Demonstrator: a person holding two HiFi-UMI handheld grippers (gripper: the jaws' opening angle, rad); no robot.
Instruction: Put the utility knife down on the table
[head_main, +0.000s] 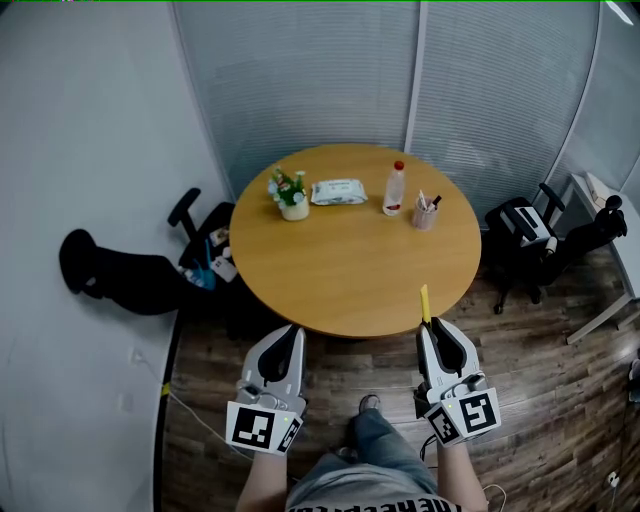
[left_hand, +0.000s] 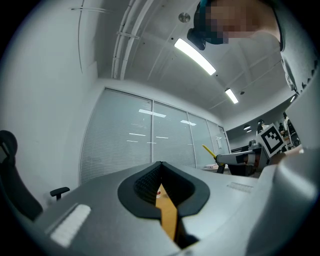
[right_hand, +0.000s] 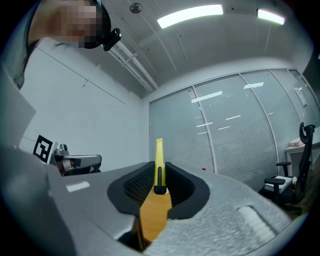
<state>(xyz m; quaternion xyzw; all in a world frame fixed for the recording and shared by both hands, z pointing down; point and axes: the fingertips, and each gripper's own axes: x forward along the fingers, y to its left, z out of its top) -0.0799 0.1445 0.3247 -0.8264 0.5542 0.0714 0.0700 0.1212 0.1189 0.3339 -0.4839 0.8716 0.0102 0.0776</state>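
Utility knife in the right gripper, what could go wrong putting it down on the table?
The right gripper holds the utility knife right at the near edge of the table; released there, it might fall to the floor. The knife sticks out past the jaws, so it may pivot on touching the wood.

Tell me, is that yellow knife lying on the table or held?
Held: the right gripper is shut on the yellow utility knife, not resting on the round wooden table.

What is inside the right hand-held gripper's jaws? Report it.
A yellow utility knife with a black slider, clamped between the jaws of the right hand-held gripper, its tip poking out past them. The jaws cover the rest of its body.
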